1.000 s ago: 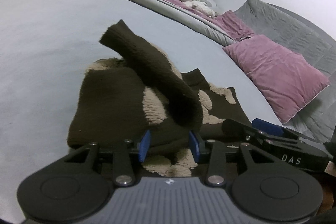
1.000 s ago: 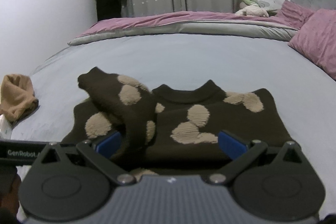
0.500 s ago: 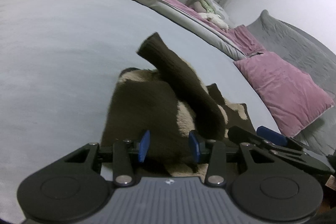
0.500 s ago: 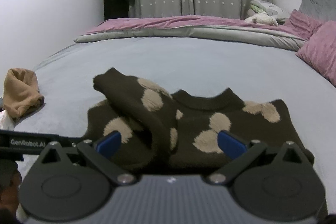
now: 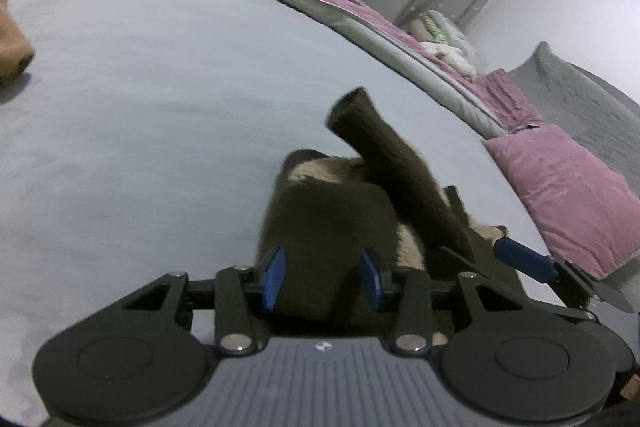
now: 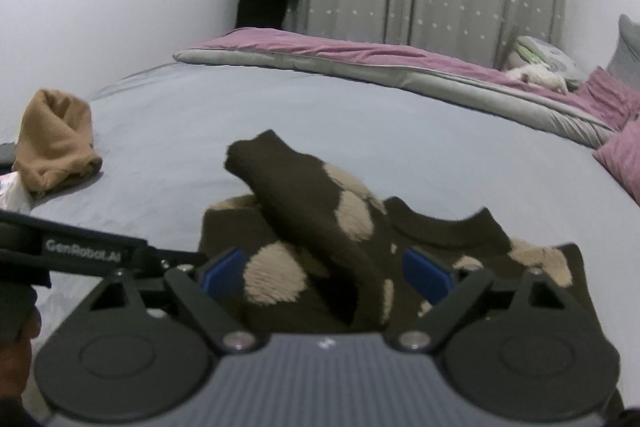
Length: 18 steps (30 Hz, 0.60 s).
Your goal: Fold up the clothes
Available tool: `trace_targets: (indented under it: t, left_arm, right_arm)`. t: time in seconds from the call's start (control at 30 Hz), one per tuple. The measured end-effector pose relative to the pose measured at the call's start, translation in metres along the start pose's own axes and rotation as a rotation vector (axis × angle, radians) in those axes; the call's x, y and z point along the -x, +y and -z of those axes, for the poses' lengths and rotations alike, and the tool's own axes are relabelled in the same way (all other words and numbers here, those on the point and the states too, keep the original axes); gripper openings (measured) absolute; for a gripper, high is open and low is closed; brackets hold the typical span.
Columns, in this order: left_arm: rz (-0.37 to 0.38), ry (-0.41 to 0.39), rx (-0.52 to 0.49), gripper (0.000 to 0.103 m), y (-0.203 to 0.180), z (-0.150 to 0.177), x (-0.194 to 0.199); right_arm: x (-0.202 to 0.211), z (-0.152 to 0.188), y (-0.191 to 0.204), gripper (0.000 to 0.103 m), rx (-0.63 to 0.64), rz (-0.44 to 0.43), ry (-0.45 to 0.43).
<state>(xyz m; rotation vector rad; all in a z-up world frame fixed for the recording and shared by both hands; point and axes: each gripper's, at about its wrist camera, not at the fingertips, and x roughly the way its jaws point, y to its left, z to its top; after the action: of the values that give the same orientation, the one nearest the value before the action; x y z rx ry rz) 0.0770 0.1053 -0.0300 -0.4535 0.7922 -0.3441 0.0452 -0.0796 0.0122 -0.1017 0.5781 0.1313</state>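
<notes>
The bed [image 6: 248, 115] fills both views, grey-blue sheet running up to a pink-and-grey duvet [image 6: 360, 59] at 12 o'clock. The dark brown sweater [image 6: 440, 239] with beige spots lies flat at 6 o'clock, 1 sleeve [image 6: 304, 195] folded across its body. A tan garment [image 6: 56, 139] sits bunched at 9 o'clock, well apart. The right gripper [image 6: 326, 271] has its jaws closing, sleeve between them, pads not yet pressing. The left gripper [image 5: 322, 279] holds its jaws partly apart over the sweater's edge; whether they pinch it, I cannot tell.
</notes>
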Motion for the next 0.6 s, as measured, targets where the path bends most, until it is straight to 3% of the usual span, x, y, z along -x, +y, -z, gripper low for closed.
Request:
trace_targets:
  t: [0.23, 0.47, 0.6]
  left_arm:
    - [-0.049, -0.001, 0.044, 0.043, 0.013, -0.006, -0.003]
    - [-0.128, -0.004, 0.061, 0.066, 0.02, -0.009, -0.011]
    - [-0.148, -0.008, 0.058, 0.085, 0.019, -0.009, -0.015]
  right_arm:
    - [-0.015, -0.001, 0.016, 0.087, 0.068, -0.03, 0.017]
    - [-0.039, 0.003, 0.03, 0.087, 0.164, 0.021, 0.045]
    - [-0.051, 0.003, 0.03, 0.077, 0.161, 0.06, 0.042]
